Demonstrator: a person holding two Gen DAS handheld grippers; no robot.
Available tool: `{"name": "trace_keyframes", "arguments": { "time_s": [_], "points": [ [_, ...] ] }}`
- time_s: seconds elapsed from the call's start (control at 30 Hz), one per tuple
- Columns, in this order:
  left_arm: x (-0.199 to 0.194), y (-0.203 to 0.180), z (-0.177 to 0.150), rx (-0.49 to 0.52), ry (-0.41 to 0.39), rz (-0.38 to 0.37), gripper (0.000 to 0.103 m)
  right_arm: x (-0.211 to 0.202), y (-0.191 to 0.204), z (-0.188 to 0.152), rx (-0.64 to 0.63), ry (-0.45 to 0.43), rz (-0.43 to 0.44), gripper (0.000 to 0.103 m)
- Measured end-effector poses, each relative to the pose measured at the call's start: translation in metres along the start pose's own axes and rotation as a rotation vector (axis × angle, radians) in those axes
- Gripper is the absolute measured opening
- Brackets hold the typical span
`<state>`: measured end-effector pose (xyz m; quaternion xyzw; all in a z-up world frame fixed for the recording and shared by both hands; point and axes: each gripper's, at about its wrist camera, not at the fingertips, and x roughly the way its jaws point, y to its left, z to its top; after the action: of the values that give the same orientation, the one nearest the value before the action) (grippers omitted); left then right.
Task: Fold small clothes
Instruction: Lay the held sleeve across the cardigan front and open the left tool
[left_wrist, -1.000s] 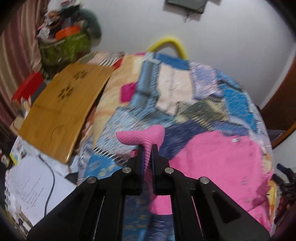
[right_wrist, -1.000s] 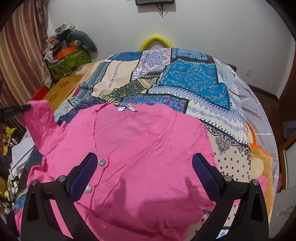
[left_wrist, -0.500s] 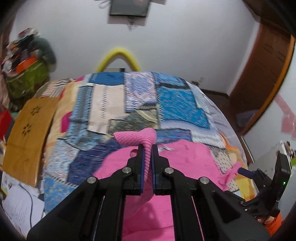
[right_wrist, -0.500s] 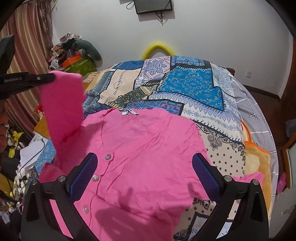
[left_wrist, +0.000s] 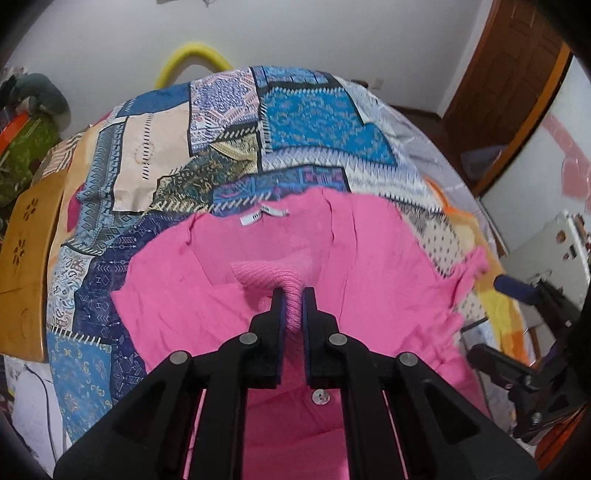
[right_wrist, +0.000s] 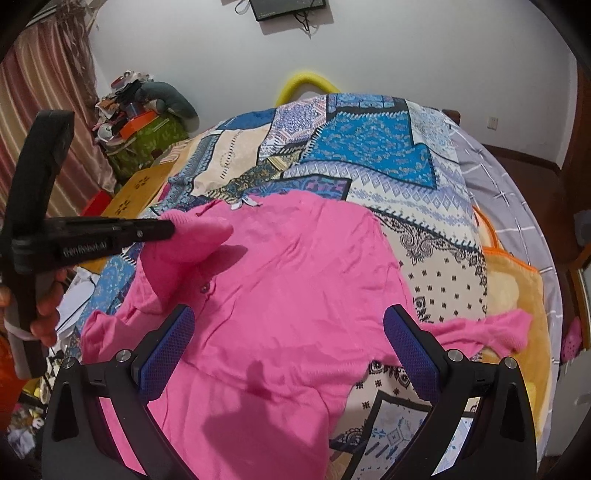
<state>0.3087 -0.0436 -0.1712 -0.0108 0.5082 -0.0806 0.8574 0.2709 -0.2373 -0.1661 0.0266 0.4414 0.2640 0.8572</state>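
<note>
Pink cardigan (right_wrist: 280, 295) lies spread on the patchwork bedspread (right_wrist: 373, 155) of the bed, its white neck label (left_wrist: 263, 215) at the far edge and its buttons facing up. Furthest left in the right wrist view, the left tongs (right_wrist: 168, 229) reach in sideways, held in a person's hand (right_wrist: 46, 306), with a wooden lap tray (right_wrist: 138, 192) beyond them. These left tongs (left_wrist: 293, 308) are pinched narrow on the ribbed sleeve cuff (left_wrist: 271, 275), lifting that sleeve above the body of the garment; a button (left_wrist: 320, 397) shows just below their tips. Further right, the right tongs (right_wrist: 288, 345) hang wide apart above the lower front of the cardigan, gripping nothing. Right of them the other sleeve (right_wrist: 487, 328) trails out flat over a yellow blanket (right_wrist: 517, 288) near the bed's edge.
</note>
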Motion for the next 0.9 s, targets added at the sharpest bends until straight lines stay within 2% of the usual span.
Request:
{"name": "trace_keyframes", "arguments": {
  "time_s": [0.1,0.2,0.23,0.27,0.4,0.47,0.57,0.7,0.9],
  "points": [
    [0.004,-0.004,-0.004,0.027,0.016,0.015,0.009,0.001,0.002,-0.001,0.002,0.010,0.007,0.101],
    [0.003,-0.003,-0.004,0.031,0.013,0.028,0.031,0.005,0.006,0.001,-0.003,0.021,0.014,0.101],
    [0.000,-0.001,-0.004,0.030,0.001,0.039,0.042,0.006,0.009,0.003,-0.006,0.026,0.018,0.101],
    [-0.004,0.000,-0.005,0.031,-0.015,0.045,0.050,0.007,0.011,0.003,-0.009,0.027,0.019,0.101],
    [-0.018,0.005,-0.003,0.061,-0.057,0.066,0.056,0.012,0.022,0.007,-0.028,0.043,0.033,0.101],
    [-0.027,0.010,-0.005,0.078,-0.080,0.093,0.066,0.015,0.028,0.010,-0.045,0.051,0.035,0.101],
    [-0.039,0.029,-0.010,0.080,-0.109,0.131,0.071,0.019,0.042,0.014,-0.083,0.060,0.040,0.101],
    [-0.042,0.065,-0.020,0.032,-0.092,0.153,0.071,0.027,0.060,0.020,-0.130,0.075,0.047,0.100],
    [-0.028,0.116,-0.044,-0.065,-0.037,0.160,0.071,0.052,0.086,0.020,-0.192,0.142,0.052,0.082]
  ]
}}
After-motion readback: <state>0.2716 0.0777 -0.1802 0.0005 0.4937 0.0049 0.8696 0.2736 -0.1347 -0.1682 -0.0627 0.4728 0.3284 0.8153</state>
